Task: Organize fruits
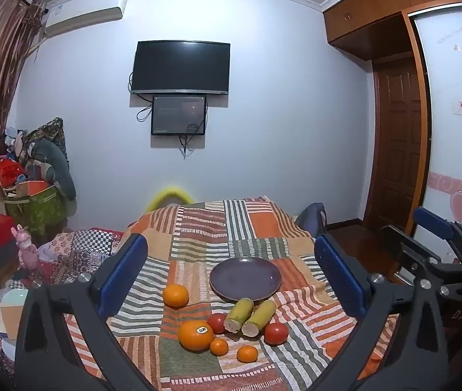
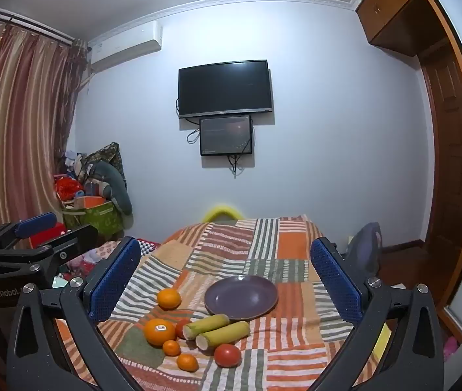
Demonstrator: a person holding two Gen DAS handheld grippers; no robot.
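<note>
A purple plate (image 1: 245, 279) (image 2: 241, 297) lies bare on a patchwork cloth. In front of it sit two yellow-green sugarcane pieces (image 1: 250, 316) (image 2: 217, 329), two red tomatoes (image 1: 276, 333) (image 2: 227, 355), a large orange with a sticker (image 1: 195, 335) (image 2: 159, 331), another orange (image 1: 175, 296) (image 2: 169, 298) and two small tangerines (image 1: 247, 354) (image 2: 187, 362). My left gripper (image 1: 231, 280) and my right gripper (image 2: 227, 280) both stand open above the near edge, nothing between their blue pads. Each gripper also shows at the side of the other's view: the right gripper (image 1: 433, 238), the left gripper (image 2: 35, 231).
The cloth (image 1: 198, 228) covers a table that drops off at left and right. A dark chair (image 2: 366, 251) stands at the far right edge. Cluttered bags and boxes (image 1: 32, 195) fill the left corner. A TV (image 1: 180, 66) hangs on the far wall, a wardrobe (image 1: 394, 130) stands right.
</note>
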